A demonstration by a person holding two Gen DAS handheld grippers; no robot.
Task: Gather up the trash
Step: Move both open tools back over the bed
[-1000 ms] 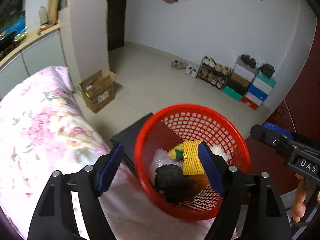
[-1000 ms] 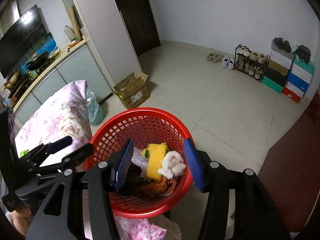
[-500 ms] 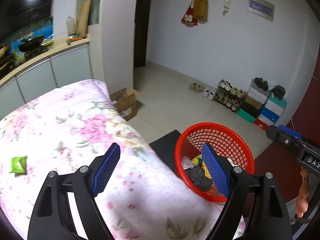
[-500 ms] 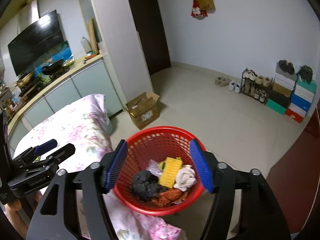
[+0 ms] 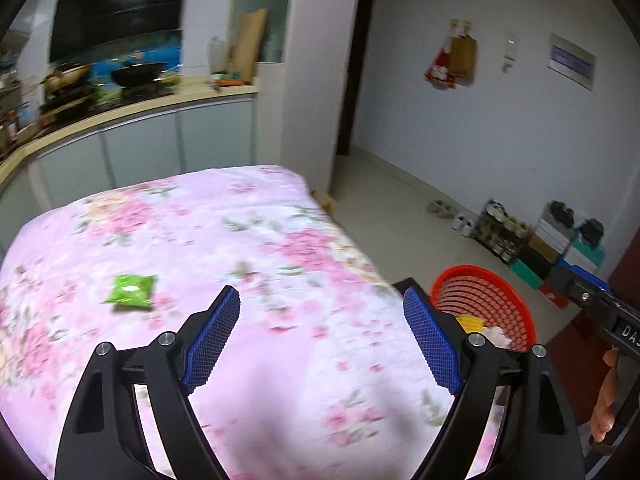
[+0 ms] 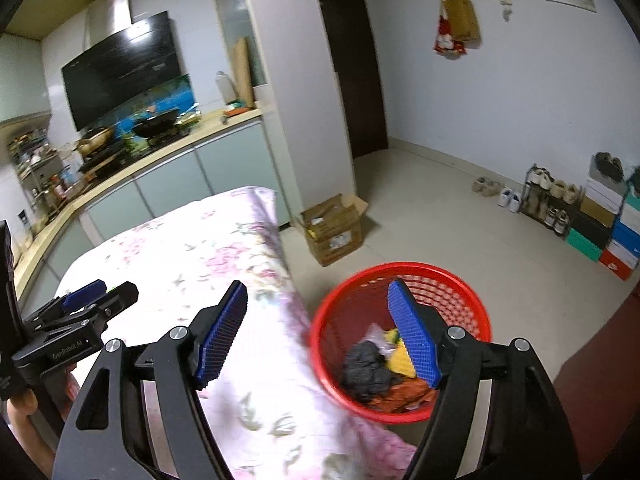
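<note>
A small green packet [image 5: 130, 292] lies on the pink floral bedspread [image 5: 248, 240], left of and a little beyond my left gripper [image 5: 322, 336], which is open and empty above the bed. A red mesh basket [image 6: 400, 280] stands on the floor at the bed's right corner and holds a black wad [image 6: 366, 372], a yellow net piece [image 6: 400, 362] and orange scraps. It also shows in the left wrist view [image 5: 480, 292]. My right gripper [image 6: 320, 332] is open and empty, over the bed edge and the basket. The left gripper also shows at the far left of the right wrist view [image 6: 100, 300].
A cardboard box [image 6: 334, 228] sits on the tiled floor by the white pillar. A shoe rack and stacked shoeboxes [image 6: 592, 216] line the right wall. A kitchen counter with cabinets [image 5: 132, 136] runs behind the bed. A dark red door is at the right.
Both grippers have pulled up and swung left, away from the basket and over the bed. The green packet has moved toward the middle of the left wrist view. Both stay open.
</note>
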